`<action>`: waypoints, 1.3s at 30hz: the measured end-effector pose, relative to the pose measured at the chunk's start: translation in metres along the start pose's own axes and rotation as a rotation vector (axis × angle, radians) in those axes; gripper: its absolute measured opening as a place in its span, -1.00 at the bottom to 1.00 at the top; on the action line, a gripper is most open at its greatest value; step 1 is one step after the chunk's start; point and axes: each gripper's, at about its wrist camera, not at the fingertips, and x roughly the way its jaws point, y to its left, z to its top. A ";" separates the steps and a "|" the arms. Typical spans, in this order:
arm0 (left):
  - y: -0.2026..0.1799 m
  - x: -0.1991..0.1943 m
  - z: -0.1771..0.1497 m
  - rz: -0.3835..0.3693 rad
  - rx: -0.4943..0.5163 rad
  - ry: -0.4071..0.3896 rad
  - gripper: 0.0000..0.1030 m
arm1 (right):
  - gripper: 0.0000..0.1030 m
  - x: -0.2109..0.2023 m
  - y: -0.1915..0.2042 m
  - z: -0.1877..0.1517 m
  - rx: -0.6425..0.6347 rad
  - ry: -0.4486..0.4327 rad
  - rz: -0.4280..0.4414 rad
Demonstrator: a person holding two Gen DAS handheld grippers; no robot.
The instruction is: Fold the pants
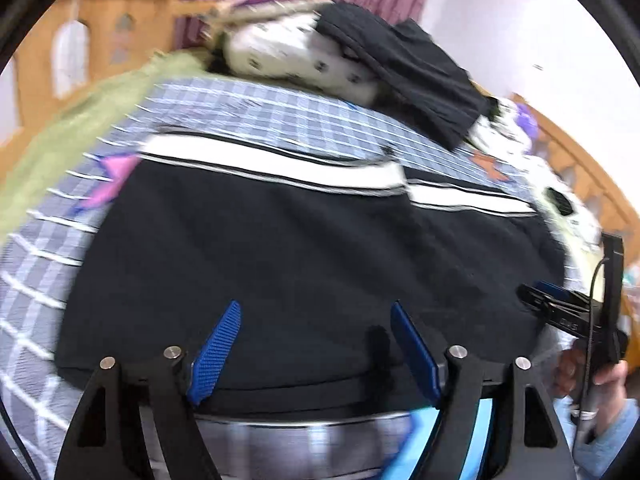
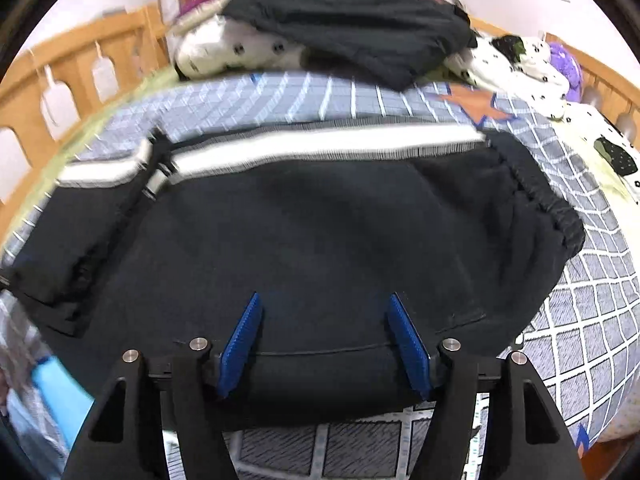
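Black pants (image 1: 304,248) with a white side stripe (image 1: 272,162) lie flat across a grey checked bed; they also show in the right wrist view (image 2: 320,232), with the gathered waistband (image 2: 552,208) at the right. My left gripper (image 1: 316,308) is open, its blue pads just above the near part of the pants, holding nothing. My right gripper (image 2: 324,300) is open over the near edge of the pants, empty. The right gripper also shows at the right edge of the left wrist view (image 1: 560,304).
A pile of dark clothes (image 2: 352,20) rests on a white spotted pillow (image 2: 240,50) at the far side. A wooden bed rail (image 2: 72,72) runs around the bed. A green cloth (image 1: 80,120) lies at the left. A spotted white quilt (image 2: 528,64) lies at the right.
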 end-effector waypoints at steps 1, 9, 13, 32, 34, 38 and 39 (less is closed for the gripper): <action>0.003 -0.003 -0.002 0.021 0.003 -0.008 0.41 | 0.09 0.002 0.000 0.001 -0.007 -0.004 -0.011; 0.016 0.028 0.007 0.195 0.028 -0.047 0.41 | 0.04 0.009 -0.020 0.022 0.019 -0.158 0.003; 0.019 0.042 0.003 0.211 0.028 -0.020 0.42 | 0.07 0.026 -0.016 0.012 -0.025 -0.122 0.008; 0.016 0.044 -0.001 0.222 0.037 -0.001 0.52 | 0.35 0.027 -0.004 0.010 -0.079 -0.109 -0.009; 0.015 0.043 -0.001 0.222 0.038 0.000 0.53 | 0.36 0.027 -0.004 0.010 -0.078 -0.109 -0.010; 0.015 0.043 -0.002 0.217 0.035 -0.001 0.54 | 0.38 0.028 -0.005 0.010 -0.079 -0.104 -0.007; 0.015 0.043 -0.002 0.218 0.036 -0.001 0.54 | 0.38 0.028 -0.006 0.010 -0.075 -0.104 -0.003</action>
